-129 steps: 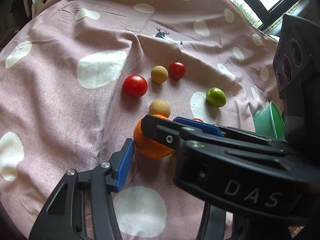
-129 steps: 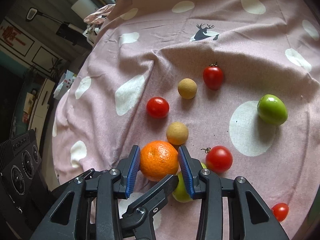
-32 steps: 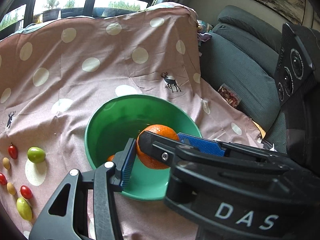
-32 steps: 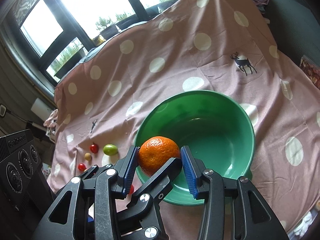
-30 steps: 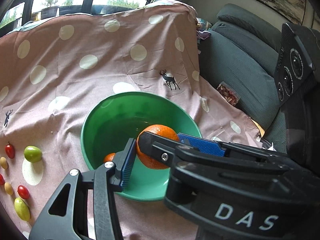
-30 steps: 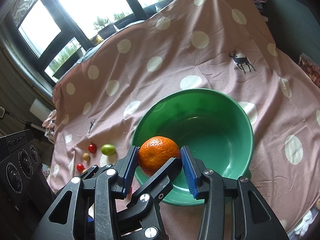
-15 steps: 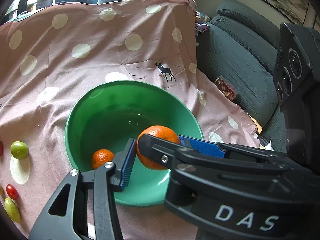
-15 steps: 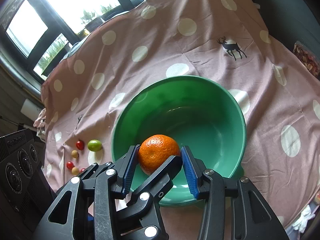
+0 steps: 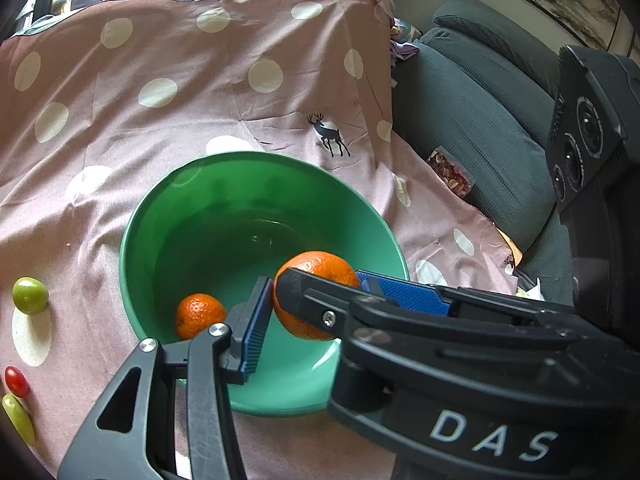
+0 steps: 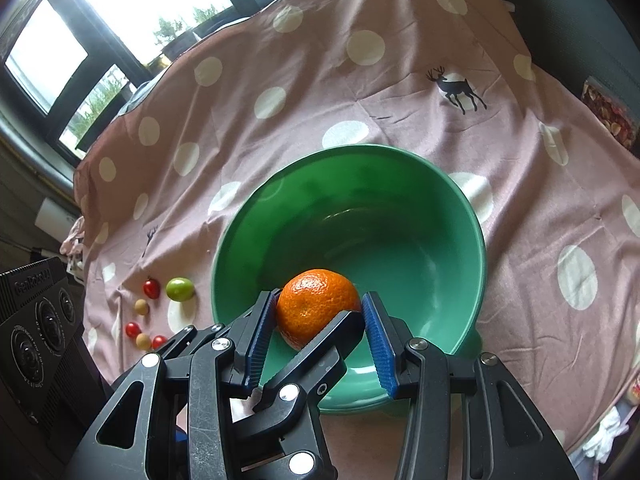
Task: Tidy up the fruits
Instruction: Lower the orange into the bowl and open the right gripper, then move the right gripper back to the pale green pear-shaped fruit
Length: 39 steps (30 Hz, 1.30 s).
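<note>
- Polka-dot cloth [image 10: 360, 92], pink with deer prints: covers the whole work surface and carries everything listed. A grey sofa [image 9: 480, 120] stands past its right edge.
- Green bowl [image 10: 400, 216]: upright, toward the near edge of the cloth, serving as the collecting vessel.
- Right gripper [image 10: 320, 308]: clenched on the large mandarin, with a blue pad pressed to each flank. It is angled down over the bowl's near rim.
- Left gripper [image 9: 312, 296]: crosses the right one at the same fruit. One pad lies against the fruit's side and the other finger crosses its near face, so this is judged a shared grip.
- Large mandarin [image 10: 316, 296]: held aloft just inside the bowl's near rim, clear of the bowl floor.
- Small mandarin [image 9: 200, 315]: lies on the bowl floor by the near-left wall.
- Green fruit [image 9: 30, 295], cherry tomatoes [image 9: 16, 381] and tan round fruits [image 10: 141, 306]: loose toward the cloth's left edge, well apart from the bowl.
- Step in hand: depositing the large mandarin.
- Next move: lower it a little and part both pairs of jaws together, aiming beside the small mandarin, not onto it.
</note>
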{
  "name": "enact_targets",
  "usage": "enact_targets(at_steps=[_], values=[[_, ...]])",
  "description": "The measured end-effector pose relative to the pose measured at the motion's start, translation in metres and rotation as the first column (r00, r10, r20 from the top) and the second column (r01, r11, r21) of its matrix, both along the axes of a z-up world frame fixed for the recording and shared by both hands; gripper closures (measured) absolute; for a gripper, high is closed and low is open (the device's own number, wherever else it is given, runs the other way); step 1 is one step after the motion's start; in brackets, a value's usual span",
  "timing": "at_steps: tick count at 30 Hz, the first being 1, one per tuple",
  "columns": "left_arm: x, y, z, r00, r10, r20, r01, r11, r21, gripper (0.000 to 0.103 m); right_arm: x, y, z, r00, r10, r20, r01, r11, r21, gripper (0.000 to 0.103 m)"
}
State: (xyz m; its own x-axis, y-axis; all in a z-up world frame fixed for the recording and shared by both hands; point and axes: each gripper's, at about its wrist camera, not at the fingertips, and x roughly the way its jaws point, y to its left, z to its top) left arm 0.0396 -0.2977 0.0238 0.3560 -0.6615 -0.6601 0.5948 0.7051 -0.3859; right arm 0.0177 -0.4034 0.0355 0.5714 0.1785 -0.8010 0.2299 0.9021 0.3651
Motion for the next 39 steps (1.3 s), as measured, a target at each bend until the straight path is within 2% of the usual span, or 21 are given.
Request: enact_targets(at_steps=[28,31,35,39], values=[[0.007,-0.003,-0.017,0.997,-0.002,-0.079,0.002,1.0,0.0,0.058,0.006,-0.001,-0.015,0.997,-0.014,-0.071,0.013,1.0,-0.011,0.055],[0.001,-0.001,-0.009,0.999,0.018,-0.036,-0.017,1.0,0.015,0.057,0.005,-0.001,-0.014,0.997,-0.026,-0.071,0.025,1.0,-0.015,0.049],[-0.006,0.014,0.006,0.999,0.05,0.006,-0.05,0.998,0.027,0.055,0.001,0.005,-0.003,0.999,-0.046,-0.026,0.044,0.996,-0.082,0.042],[-0.015,0.049,0.023,0.989,0.133,0.057,-0.135,0.991,0.02,0.044,-0.004,0.017,0.014,0.998,-0.022,0.059,0.029,0.992,-0.122,0.042]])
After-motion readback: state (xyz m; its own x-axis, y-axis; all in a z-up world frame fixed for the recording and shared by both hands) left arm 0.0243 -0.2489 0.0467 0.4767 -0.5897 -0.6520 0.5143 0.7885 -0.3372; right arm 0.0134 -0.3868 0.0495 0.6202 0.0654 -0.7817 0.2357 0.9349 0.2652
